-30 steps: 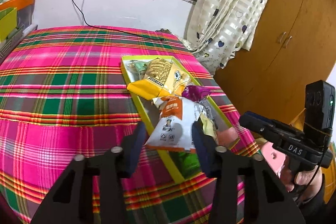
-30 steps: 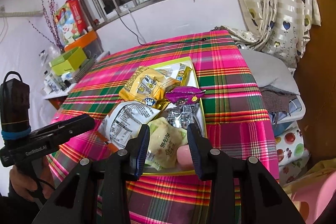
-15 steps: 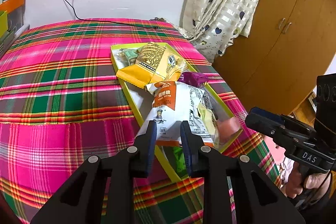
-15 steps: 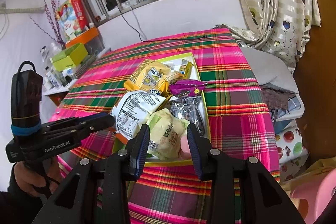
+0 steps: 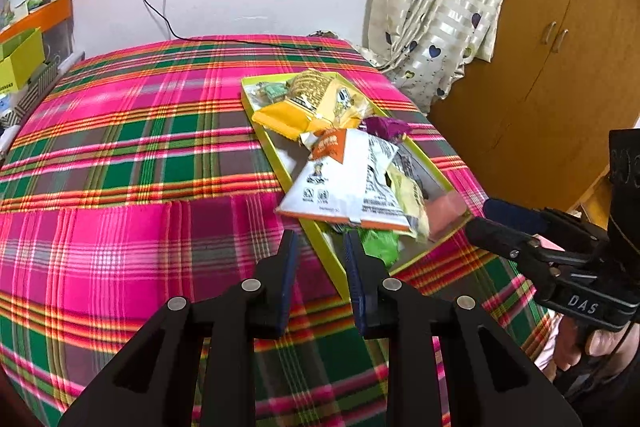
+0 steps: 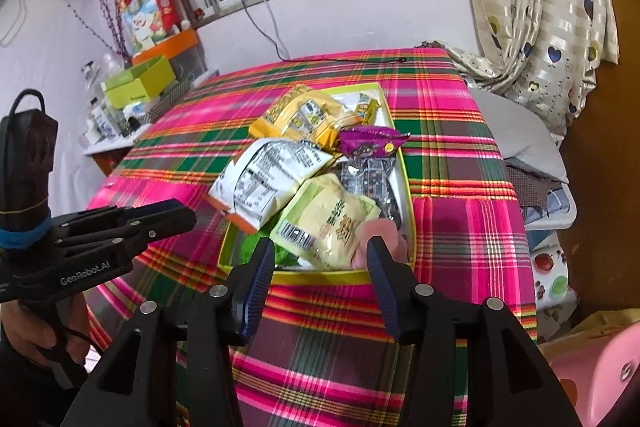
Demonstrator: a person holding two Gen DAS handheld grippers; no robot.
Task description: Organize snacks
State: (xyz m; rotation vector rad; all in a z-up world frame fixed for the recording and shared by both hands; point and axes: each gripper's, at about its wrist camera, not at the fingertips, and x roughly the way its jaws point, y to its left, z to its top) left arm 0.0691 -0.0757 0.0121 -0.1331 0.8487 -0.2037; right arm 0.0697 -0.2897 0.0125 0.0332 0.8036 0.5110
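On the plaid tablecloth (image 5: 132, 155): I see the yellow-green tray (image 6: 406, 187) heaped with snack packs.
Left gripper (image 5: 319, 247): mine is narrowed to its tightest, holding nothing, the tray's near rim showing between its tips.
Right gripper (image 6: 320, 251): jaws opening, nothing pressed; pale green packet (image 6: 328, 223) just beyond.
White-orange bag (image 5: 344, 183): overhanging the tray's left rim.
Purple packet (image 6: 370, 143): mid-tray, beside the yellow bag (image 6: 304, 117).

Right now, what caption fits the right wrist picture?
Opening right gripper faces a yellow-green tray heaped with snack packets on plaid cloth.
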